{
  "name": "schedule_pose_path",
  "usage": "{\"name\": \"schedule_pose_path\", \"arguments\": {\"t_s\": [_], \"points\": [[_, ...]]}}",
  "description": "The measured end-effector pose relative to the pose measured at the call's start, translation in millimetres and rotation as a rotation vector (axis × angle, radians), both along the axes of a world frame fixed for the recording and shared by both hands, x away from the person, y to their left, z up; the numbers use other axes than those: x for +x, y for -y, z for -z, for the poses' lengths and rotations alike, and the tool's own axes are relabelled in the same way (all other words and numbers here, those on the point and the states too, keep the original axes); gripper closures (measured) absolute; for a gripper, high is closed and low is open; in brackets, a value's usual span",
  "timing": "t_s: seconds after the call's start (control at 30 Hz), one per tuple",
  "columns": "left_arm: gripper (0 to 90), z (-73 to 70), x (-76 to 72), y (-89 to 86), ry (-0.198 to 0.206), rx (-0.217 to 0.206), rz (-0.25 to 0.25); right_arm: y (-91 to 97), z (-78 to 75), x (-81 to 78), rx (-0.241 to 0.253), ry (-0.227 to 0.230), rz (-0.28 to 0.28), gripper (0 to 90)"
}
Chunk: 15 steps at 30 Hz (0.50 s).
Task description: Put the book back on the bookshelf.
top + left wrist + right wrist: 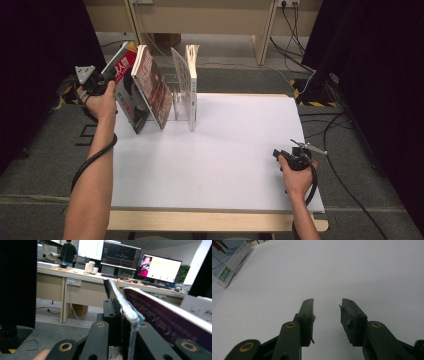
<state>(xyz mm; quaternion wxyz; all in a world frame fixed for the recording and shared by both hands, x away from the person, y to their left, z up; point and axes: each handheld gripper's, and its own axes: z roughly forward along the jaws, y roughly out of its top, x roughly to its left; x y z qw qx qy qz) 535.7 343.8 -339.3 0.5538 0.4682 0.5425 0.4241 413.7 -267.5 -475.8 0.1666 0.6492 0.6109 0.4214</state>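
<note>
A red-covered magazine (125, 82) leans tilted at the left end of a row of books on the white table top (225, 150). My left gripper (108, 75) is shut on its upper left edge. In the left gripper view the jaws clamp the thin, frayed page edge of the magazine (126, 312), with my left gripper (120, 308) closed tight on it. Beside it leans a brown-covered book (152, 87), seen as a purple spine (162, 315). My right gripper (278, 154) rests low at the table's right side, and the right gripper (327, 302) stands open with nothing between its jaws.
A clear divider rack (181, 82) and an upright white book (192, 87) stand right of the leaning books. A book corner (227, 262) lies far off. A wooden strip (215, 220) runs along the table's front edge. Cables (340, 165) trail on the floor.
</note>
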Motion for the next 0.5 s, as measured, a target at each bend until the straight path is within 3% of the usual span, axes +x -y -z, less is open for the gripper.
{"name": "schedule_pose_path", "arguments": {"t_s": [0.17, 0.5], "points": [[85.7, 4.2, -5.0, -6.5, -0.002, 0.012, -0.021, -2.2, 0.3, 0.4, -0.003, -0.003, -0.005, 62.9], [82.7, 1.5, -5.0, -8.7, -0.018, 0.024, -0.010, -2.5, 0.8, 0.5, -0.005, -0.004, -0.007, 62.7]]}}
